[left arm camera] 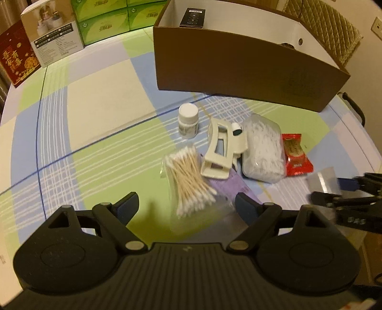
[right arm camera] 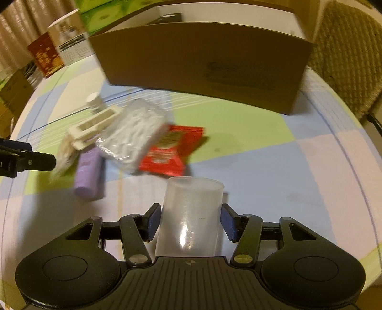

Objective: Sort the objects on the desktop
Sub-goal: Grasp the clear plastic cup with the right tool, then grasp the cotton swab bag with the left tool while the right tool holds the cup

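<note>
A translucent plastic cup [right arm camera: 191, 214] is clamped between the pads of the right tool [right arm camera: 191, 220], its base cut off behind the tool body. The left tool [left arm camera: 186, 209] is held apart over a bag of cotton swabs [left arm camera: 188, 176] on the surface [left arm camera: 95, 100]. A black item [left arm camera: 192, 14] is seen in the cardboard box [left arm camera: 238, 71]; its other contents are hidden.

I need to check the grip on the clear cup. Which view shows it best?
The right wrist view: the clear cup fills the gap between the right gripper pads. The left wrist view catches only a blurred part of it at the right edge.
</note>
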The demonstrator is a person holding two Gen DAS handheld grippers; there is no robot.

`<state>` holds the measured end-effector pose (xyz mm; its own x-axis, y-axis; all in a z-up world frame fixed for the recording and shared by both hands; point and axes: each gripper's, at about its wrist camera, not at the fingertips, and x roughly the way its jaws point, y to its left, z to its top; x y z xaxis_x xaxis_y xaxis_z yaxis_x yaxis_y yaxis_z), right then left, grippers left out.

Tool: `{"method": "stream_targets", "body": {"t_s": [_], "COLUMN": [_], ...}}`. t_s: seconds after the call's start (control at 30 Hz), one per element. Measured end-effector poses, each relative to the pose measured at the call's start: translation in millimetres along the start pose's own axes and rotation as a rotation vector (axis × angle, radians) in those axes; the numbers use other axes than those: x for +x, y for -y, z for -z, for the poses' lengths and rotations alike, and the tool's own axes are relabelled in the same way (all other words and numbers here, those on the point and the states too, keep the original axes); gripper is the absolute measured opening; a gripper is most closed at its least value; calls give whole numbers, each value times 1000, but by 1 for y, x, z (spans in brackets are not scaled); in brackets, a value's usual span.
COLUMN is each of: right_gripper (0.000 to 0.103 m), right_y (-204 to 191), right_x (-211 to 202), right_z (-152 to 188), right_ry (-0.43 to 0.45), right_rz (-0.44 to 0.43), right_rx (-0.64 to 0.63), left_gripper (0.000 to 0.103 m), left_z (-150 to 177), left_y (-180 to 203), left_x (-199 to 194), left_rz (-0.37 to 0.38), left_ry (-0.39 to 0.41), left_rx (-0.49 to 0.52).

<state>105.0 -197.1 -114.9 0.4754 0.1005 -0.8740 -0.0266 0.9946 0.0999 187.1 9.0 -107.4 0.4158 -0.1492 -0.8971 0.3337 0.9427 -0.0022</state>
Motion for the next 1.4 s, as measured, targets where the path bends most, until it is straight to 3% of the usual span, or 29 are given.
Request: {"method": "stream_targets", "body": {"t_s": [0.23, 0.5, 0.7, 0.87, 0.93, 0.97, 1.03, 1.13, 1.4], "right_gripper": [51, 51, 52, 52, 52, 52, 54, 70, 71], "right_y": [28, 45, 53, 58, 60, 61, 62, 63, 62], "right_x": [-4, -4, 0, 0, 0, 0, 0, -2, -1], "right_z": [-5, -11, -20, -23, -24, -24, -25, -26, -27], "right_ry": [-1, -7, -10, -9, -6, -5, -1, 10, 20], "right_rz": [27, 46, 45, 39, 35, 33, 32, 38, 39], "right_rx": [35, 19, 30, 36, 42, 43, 46, 40, 25], "left_gripper": [63, 61, 63, 59, 47, 47, 38, 25, 22], "left_z": [-9, -13, -24, -34, -37, -38, -39, -37, -12], "left_y": [-10, -41, -26, -23, -23, -23, -23, -24, -46], "left_x": [29, 30, 34, 53, 60, 62, 62, 61, 45], "left_rz": [-22, -53, -22, -27, -25, -21, -8, -12, -96], "left_ry": [-61, -87, -74, -77, -87, -85, -76, -60, -63], "left_rx": [1, -51, 41, 75, 78, 77, 72, 59, -20]}}
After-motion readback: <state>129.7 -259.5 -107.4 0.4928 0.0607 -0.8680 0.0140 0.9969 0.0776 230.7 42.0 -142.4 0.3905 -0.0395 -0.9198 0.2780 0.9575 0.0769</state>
